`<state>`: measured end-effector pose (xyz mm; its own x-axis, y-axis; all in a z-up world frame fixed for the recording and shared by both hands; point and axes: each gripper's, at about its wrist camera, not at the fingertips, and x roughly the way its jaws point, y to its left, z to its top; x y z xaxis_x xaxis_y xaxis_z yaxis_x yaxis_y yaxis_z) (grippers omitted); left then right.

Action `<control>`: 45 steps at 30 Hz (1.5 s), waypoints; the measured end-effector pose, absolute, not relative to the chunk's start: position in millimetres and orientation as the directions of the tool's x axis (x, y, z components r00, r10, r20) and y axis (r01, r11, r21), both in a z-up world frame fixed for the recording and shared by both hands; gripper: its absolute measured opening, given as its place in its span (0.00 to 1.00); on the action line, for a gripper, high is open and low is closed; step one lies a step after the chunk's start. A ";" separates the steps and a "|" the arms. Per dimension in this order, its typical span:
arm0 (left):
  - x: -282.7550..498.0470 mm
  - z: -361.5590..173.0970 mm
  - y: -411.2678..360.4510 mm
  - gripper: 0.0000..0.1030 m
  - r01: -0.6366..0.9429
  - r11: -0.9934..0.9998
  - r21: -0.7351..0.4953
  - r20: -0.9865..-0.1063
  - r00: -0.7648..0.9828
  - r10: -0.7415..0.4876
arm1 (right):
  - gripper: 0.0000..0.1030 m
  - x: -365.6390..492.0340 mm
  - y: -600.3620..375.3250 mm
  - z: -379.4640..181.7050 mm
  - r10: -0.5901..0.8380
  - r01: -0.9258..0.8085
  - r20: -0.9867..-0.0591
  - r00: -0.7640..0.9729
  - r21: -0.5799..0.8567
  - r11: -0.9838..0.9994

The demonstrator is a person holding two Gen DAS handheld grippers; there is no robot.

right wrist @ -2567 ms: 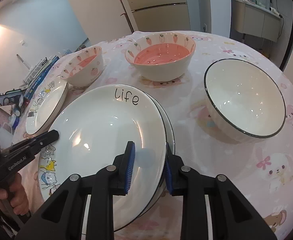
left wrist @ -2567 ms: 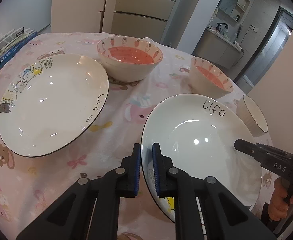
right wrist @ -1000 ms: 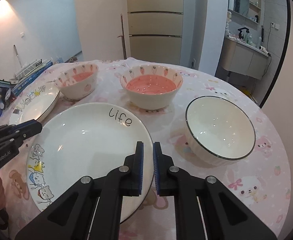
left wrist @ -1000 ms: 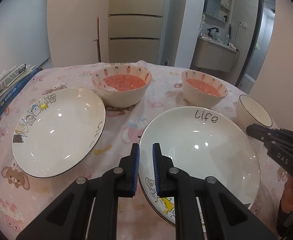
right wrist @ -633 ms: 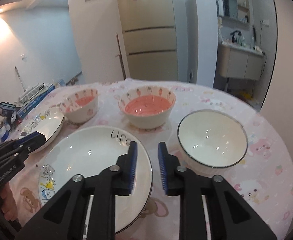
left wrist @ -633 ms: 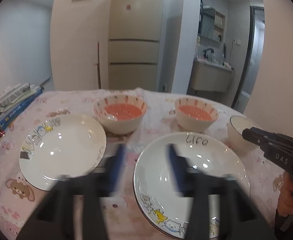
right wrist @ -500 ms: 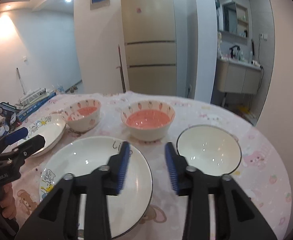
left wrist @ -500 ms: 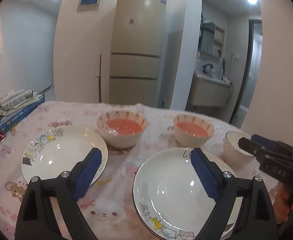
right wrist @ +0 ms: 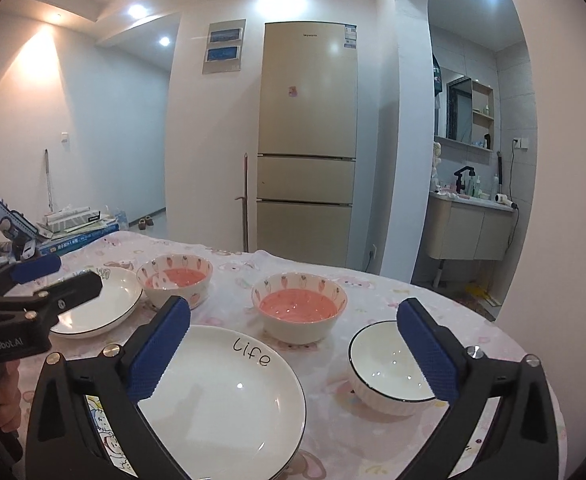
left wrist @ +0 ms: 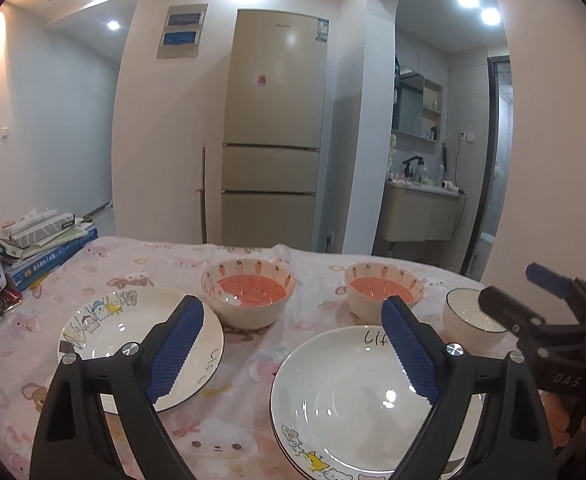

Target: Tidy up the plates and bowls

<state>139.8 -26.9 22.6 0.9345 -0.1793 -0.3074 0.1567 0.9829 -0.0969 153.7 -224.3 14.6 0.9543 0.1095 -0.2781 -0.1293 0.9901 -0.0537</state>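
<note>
Both tools share one build. The left gripper (left wrist: 293,346) has matte black angular arms that widen toward the camera, a round silver screw on each, and ridged blue pads (left wrist: 411,350) lining the inner faces of its fingers. The right gripper (right wrist: 293,346) looks the same. White lettering marks their sides: "DAS" on the right one, "GenRobot.AI" on the left one.

We are reading "Life" on the near plate (right wrist: 221,396), "GenRobot.AI" on the left gripper (right wrist: 39,278), and "DAS" on the right gripper (left wrist: 531,292).
</note>
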 end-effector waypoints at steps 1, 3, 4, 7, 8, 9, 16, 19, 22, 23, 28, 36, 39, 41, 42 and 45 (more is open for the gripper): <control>138.6 22.9 -26.3 0.90 0.161 0.982 -0.094 -0.295 0.938 -0.182 | 1.00 154.7 -224.6 13.3 0.112 -0.129 -0.283 0.953 -0.044 0.991; 135.2 23.0 -26.7 0.90 0.162 0.984 -0.080 -0.275 0.945 -0.178 | 1.00 154.6 -226.4 10.7 0.115 -0.127 -0.280 0.953 -0.026 0.992; 133.1 22.8 -27.6 0.90 0.161 0.985 -0.069 -0.263 0.949 -0.173 | 1.00 154.2 -227.2 9.7 0.115 -0.125 -0.274 0.955 -0.016 0.992; 132.4 22.0 -29.5 0.90 0.176 0.982 -0.065 -0.248 0.951 -0.186 | 1.00 150.8 -229.1 5.0 0.110 -0.112 -0.241 0.964 0.006 0.994; 133.1 21.4 -28.6 0.90 0.183 0.980 -0.082 -0.250 0.948 -0.198 | 1.00 149.9 -228.7 4.8 0.107 -0.109 -0.233 0.967 0.006 0.994; 133.6 20.6 -27.3 0.90 0.182 0.978 -0.101 -0.245 0.948 -0.202 | 1.00 149.4 -228.2 4.8 0.108 -0.110 -0.227 0.968 0.004 0.994; 132.5 11.5 -34.6 0.90 0.174 0.983 -0.055 -0.206 0.962 -0.181 | 1.00 146.6 -225.8 4.8 0.115 -0.119 -0.195 0.974 -0.007 0.993; 130.2 10.7 -37.8 0.90 0.177 0.983 -0.040 -0.187 0.965 -0.181 | 1.00 147.2 -224.1 3.6 0.118 -0.123 -0.194 0.974 -0.016 0.992; 128.5 12.5 -33.6 0.90 0.178 0.983 -0.046 -0.168 0.969 -0.184 | 1.00 150.7 -220.2 1.5 0.141 -0.154 -0.225 0.964 -0.039 0.987; 128.5 13.5 -31.1 0.90 0.168 0.984 -0.052 -0.160 0.972 -0.174 | 1.00 152.0 -219.0 0.8 0.147 -0.163 -0.236 0.961 -0.048 0.986; 125.1 20.1 -24.3 0.90 0.122 0.993 -0.011 -0.159 0.980 -0.122 | 1.00 155.0 -218.2 -3.0 0.124 -0.145 -0.247 0.961 -0.064 0.987; 105.5 36.6 -1.5 0.90 0.171 0.985 0.031 -0.132 0.977 -0.166 | 1.00 133.0 -207.6 10.3 0.206 -0.226 -0.202 0.957 -0.078 0.971; 101.0 40.2 15.0 0.90 0.162 0.987 0.002 -0.109 0.981 -0.161 | 1.00 128.2 -207.1 18.0 0.243 -0.244 -0.205 0.948 0.019 0.969; 96.4 43.0 24.5 0.90 0.166 0.986 -0.006 -0.103 0.981 -0.166 | 1.00 126.9 -202.1 22.0 0.243 -0.242 -0.216 0.946 0.031 0.970; 94.1 44.7 28.2 0.90 0.160 0.987 0.001 -0.103 0.982 -0.159 | 1.00 126.8 -198.4 24.3 0.244 -0.244 -0.218 0.945 0.024 0.969; 87.2 54.6 40.1 0.90 0.088 0.995 0.049 -0.086 0.993 -0.084 | 1.00 126.9 -188.4 32.5 0.266 -0.267 -0.224 0.938 0.026 0.963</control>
<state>87.2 40.1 54.6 0.9928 -0.0835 -0.0864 0.0880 0.9949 0.0491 126.9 -188.4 32.5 0.9376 0.2659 -0.2242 -0.2668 0.9634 0.0265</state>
